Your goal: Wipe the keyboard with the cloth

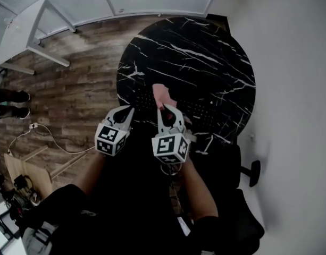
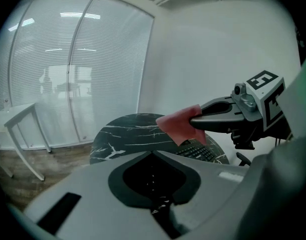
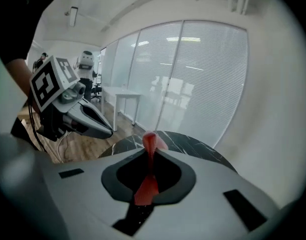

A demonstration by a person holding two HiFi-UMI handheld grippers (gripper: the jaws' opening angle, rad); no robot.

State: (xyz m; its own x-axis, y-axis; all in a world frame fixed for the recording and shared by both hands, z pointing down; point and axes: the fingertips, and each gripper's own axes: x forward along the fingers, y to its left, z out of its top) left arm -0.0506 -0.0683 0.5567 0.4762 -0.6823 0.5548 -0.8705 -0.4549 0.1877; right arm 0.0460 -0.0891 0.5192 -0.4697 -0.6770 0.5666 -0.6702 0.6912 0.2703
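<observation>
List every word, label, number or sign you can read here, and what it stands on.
No readable words or numbers anywhere.
Marker cube of the left hand-held gripper: black-and-white square pattern, no letters.
Marker cube of the right hand-held gripper: likewise.
Keyboard: key legends too small to read.
Cloth: plain, no print visible.

Both forearms reach forward side by side to the near edge of the table [image 1: 205,62]. The right gripper [image 1: 166,108] is clamped on the cloth [image 1: 161,93]. The left gripper [image 1: 124,112], just beside it, has its jaws together and empty.
</observation>
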